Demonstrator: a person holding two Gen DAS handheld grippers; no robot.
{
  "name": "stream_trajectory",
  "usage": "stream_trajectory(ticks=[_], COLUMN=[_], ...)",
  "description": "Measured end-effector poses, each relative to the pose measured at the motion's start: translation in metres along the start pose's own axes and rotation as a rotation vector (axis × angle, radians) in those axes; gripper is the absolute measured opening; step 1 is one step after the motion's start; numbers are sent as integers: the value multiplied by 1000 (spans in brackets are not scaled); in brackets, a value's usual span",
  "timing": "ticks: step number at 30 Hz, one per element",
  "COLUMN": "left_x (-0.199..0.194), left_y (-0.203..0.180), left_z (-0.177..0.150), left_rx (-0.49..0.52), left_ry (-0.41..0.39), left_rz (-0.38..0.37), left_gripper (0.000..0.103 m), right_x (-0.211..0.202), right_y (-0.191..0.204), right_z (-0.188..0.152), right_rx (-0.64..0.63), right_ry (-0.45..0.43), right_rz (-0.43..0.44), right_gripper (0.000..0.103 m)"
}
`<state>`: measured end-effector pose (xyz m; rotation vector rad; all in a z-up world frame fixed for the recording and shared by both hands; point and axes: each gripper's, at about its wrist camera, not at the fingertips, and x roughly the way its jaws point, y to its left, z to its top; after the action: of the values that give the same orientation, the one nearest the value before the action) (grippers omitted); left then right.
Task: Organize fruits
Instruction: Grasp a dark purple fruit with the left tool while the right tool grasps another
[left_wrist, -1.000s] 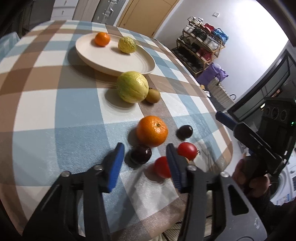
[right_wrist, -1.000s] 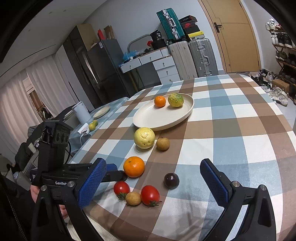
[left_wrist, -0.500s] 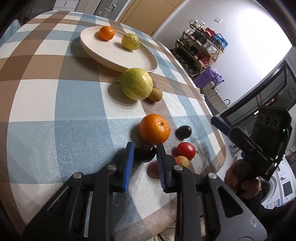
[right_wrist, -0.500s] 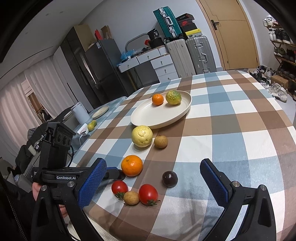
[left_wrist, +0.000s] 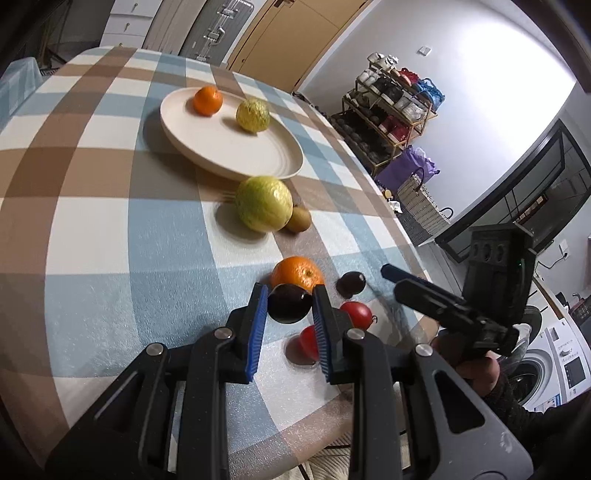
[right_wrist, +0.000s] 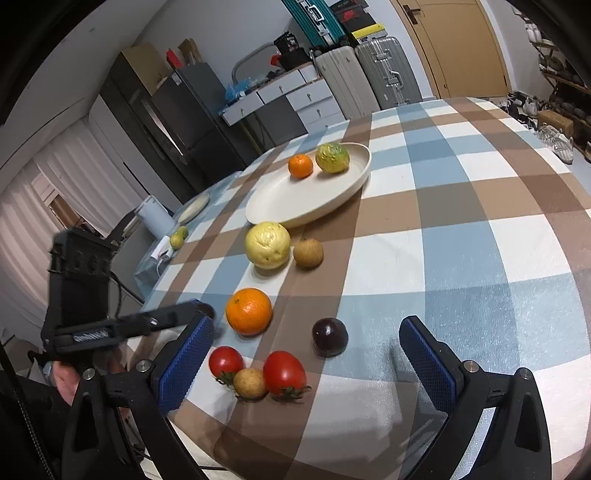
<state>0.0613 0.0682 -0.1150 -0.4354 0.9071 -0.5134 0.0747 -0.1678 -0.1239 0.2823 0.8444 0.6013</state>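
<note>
My left gripper (left_wrist: 288, 308) pinches a dark plum (left_wrist: 289, 307) across its widest part, 1 blue pad on each flank, at the near edge of the worktop (left_wrist: 110, 236); whether the fruit has cleared the cloth I cannot tell. My right gripper (right_wrist: 306, 354) hangs with its jaws spread wide and empty, above a second dark plum (right_wrist: 330, 336), 2 tomatoes (right_wrist: 283, 373) and a small tan fruit (right_wrist: 250, 383). An orange (left_wrist: 297, 273) lies just behind the held plum. The plate (left_wrist: 229, 155) sits well apart toward the far side and carries a small orange (left_wrist: 208, 100) and a yellow-green fruit (left_wrist: 252, 115); a large pale citrus (left_wrist: 264, 208) and a brown fruit (left_wrist: 298, 219) lie between.

Handling, as I judge it: the plum is light, smooth-skinned and round, so it may roll or squirt out of flat pads, and it bruises under hard pressure. A hold at the equator with moderate squeeze suits it. The tomatoes look softer still and need a gentler grip.
</note>
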Motion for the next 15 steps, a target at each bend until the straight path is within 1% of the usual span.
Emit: stream_trajectory(ticks=[2,4,6,10,12,13,14,15], left_x=[-4,-8,-11,-15,-17,-18,-19,-20], left_y=[-1,-2,-2,-2,-1,-1,-1,-1], left_z=[2,4,5,7,8,9,9,10], left_rx=[5,7,9,9,5,4,4,4], left_ry=[-7,-14,-19,-21,-22,-26,-29,-32], left_rz=[-4,-4,-6,5,8,8,11,13], left_gripper=[22,22,22,22,22,22,22,22], right_x=[2,4,7,12,14,15,16,16], right_y=[0,0,0,1,3,4,4,5], right_z=[0,-1,-1,-2,-2,-2,-3,-3], right_rx=[0,-2,-6,-23,-37,-42,-48,-54], right_ry=[3,9,23,40,46,50,52,56], right_rz=[-2,-4,-13,-38,-44,-48,-52,-57], right_gripper=[101,95,86,77,65,61,53,50])
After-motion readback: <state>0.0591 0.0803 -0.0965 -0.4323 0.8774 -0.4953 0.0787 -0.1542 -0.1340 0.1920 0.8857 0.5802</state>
